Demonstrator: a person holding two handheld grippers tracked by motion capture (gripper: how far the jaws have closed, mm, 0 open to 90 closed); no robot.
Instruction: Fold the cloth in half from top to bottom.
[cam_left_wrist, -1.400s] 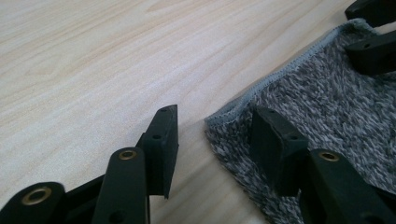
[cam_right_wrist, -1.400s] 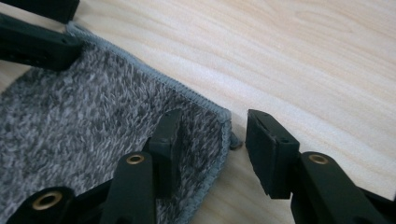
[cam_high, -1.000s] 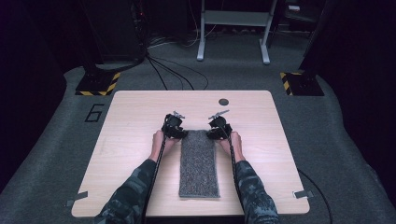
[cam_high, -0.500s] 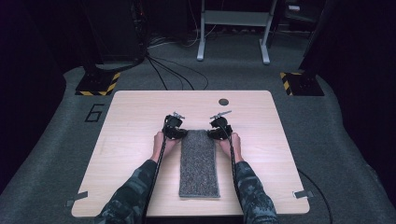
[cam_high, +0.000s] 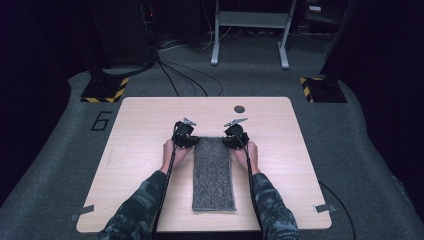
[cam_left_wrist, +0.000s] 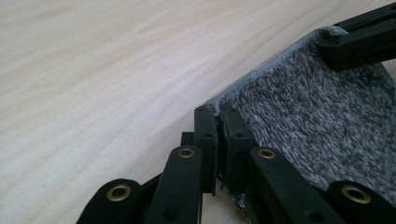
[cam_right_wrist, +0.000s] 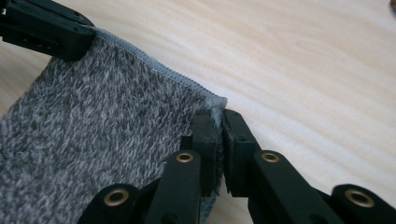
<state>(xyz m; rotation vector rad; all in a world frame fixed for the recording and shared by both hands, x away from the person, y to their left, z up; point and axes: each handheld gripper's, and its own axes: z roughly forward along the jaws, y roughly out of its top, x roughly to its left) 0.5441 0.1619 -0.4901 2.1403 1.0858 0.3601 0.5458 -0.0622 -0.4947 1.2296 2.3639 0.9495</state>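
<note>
A: Where does the grey towel (cam_high: 214, 172) lie?

B: Folded to a long narrow strip on the light wood table (cam_high: 140, 125), lengthwise away from the person, roughly mid-table. Near end lies flat; far end sits between the two grippers.

A: Left gripper (cam_high: 186, 141)?

B: At the far left corner of the towel. In the left gripper view its jaws have just been closing, and they now stand nearly together with the hemmed corner of the towel (cam_left_wrist: 299, 107) pinched between the pads. Corner edge is lifted slightly off the wood.

A: Right gripper (cam_high: 234, 140)?

B: Mirror case, far right corner. Its jaws have likewise just been closing; in the right gripper view the pads clamp the corner of the towel (cam_right_wrist: 112, 126), hem visible just above the tips.

A: Hands?

B: Left hand (cam_high: 172, 152) and right hand (cam_high: 247, 154) rest low at the table, one on each side of the strip, camouflage sleeves behind them.

A: Anything else on the table?

B: A small dark round disc (cam_high: 239, 108) near the far edge, well apart from the towel.
</note>
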